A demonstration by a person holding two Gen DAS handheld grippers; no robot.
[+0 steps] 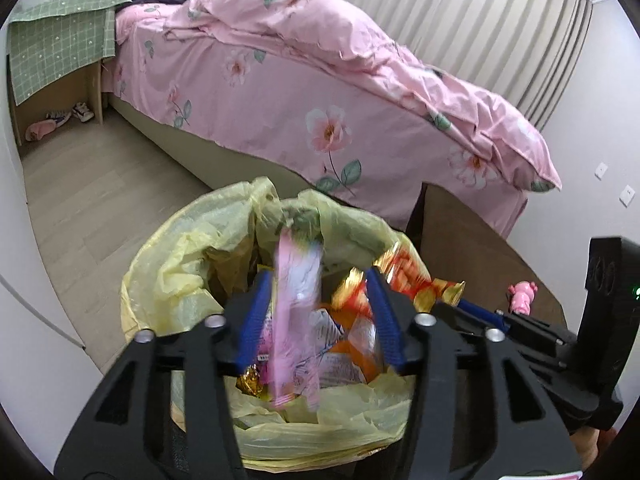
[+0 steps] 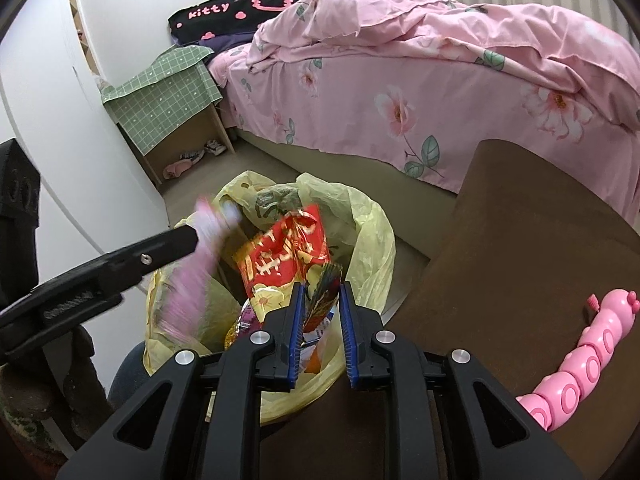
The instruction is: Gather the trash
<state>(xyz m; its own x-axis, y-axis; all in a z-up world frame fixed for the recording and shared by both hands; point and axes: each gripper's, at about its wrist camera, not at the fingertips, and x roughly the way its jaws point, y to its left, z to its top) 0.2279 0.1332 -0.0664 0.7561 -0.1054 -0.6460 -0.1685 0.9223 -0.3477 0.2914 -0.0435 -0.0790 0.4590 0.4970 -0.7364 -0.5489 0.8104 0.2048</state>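
Pink floral bed point(image 1: 280, 92) fills the back, brown desk point(image 2: 520, 240) sits right, and the yellow-lined trash bin point(image 1: 192, 272) stands on the floor directly under both tools. Left hand-held gripper point(image 1: 316, 316) is parted, with a blurred pink wrapper point(image 1: 294, 320) hanging long-axis vertical between the pads, apparently loose and falling into the bin. Right hand-held gripper point(image 2: 320, 332) is half open over the bin's near rim; the red snack bag point(image 2: 286, 260) lies just ahead, its crinkled foil edge between the pads, contact unclear. Both look equally near the bin, so a straight drop should finish it.
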